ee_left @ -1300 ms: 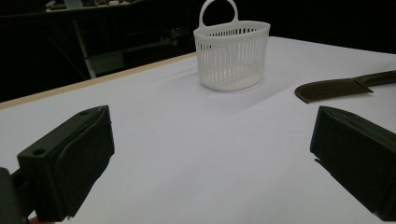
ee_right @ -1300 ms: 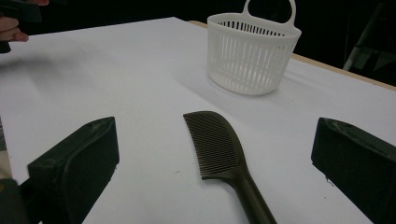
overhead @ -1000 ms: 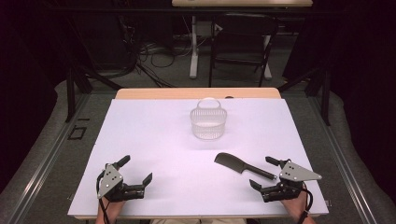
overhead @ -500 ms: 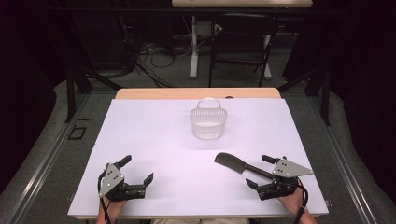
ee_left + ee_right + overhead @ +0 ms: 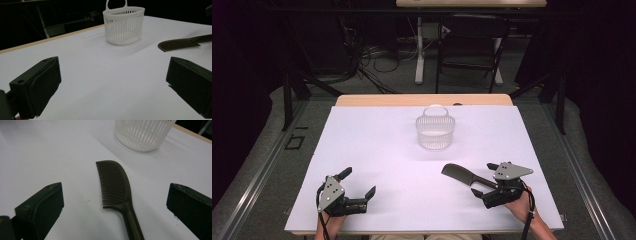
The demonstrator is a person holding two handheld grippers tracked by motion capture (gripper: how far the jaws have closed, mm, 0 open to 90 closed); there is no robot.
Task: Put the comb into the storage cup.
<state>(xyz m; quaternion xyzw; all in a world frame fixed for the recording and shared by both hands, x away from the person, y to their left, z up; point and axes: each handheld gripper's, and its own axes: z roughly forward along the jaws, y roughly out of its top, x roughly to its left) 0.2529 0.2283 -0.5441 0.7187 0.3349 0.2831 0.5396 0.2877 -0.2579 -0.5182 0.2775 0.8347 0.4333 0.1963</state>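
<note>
A dark comb (image 5: 115, 185) is seen lying flat on the white desk (image 5: 377, 145), its handle framed between the spread jaws of the right tongs (image 5: 486, 180), untouched. The left tongs (image 5: 358, 184) are held wide apart near the desk's front edge. A white basket (image 5: 435, 131) is set beyond the comb.

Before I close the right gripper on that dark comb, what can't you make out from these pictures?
- The end of the handle of the dark plastic comb: cut off by the bottom edge in the right gripper view; in the high view the right gripper covers it.
- The inside bottom of the white slatted plastic basket: its wall hides it in the left gripper view; the top edge crops it in the right gripper view.
- Whether the comb's handle lies level with the open jaws: unclear.
</note>
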